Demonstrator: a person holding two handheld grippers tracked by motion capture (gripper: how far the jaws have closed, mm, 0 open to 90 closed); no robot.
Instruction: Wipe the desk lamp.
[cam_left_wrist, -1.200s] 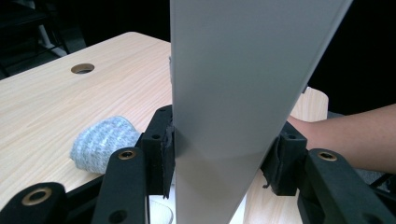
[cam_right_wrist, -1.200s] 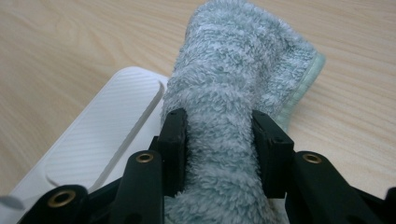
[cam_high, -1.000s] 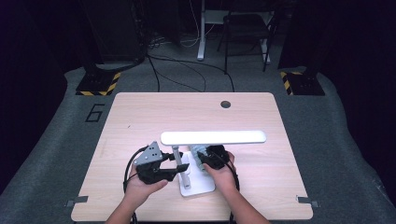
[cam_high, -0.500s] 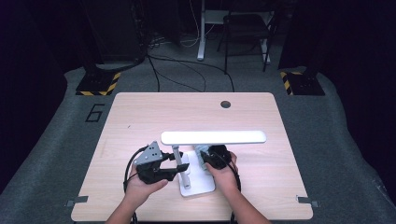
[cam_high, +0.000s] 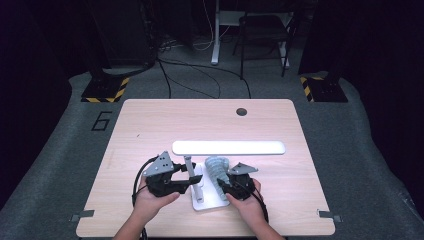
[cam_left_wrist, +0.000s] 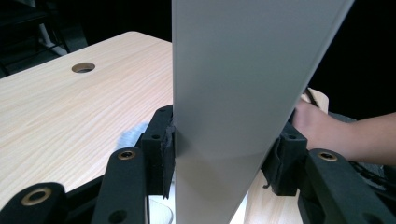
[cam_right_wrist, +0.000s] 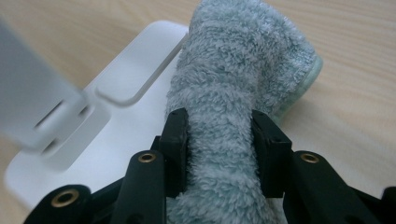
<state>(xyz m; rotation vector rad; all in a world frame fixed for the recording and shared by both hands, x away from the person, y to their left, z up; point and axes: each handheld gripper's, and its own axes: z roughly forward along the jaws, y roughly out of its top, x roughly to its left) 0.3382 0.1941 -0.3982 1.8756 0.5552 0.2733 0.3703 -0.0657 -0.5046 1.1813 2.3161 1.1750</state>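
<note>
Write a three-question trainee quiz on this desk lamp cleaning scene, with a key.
1. True or false: the left gripper is clamped on the lamp's upright post.
2. What does the right gripper hold? A) a sponge B) a fluffy grey-blue cloth C) a cable
3. Fill in: the cloth lies partly over the lamp's white ____.

Key: 1 true; 2 B; 3 base.
</note>
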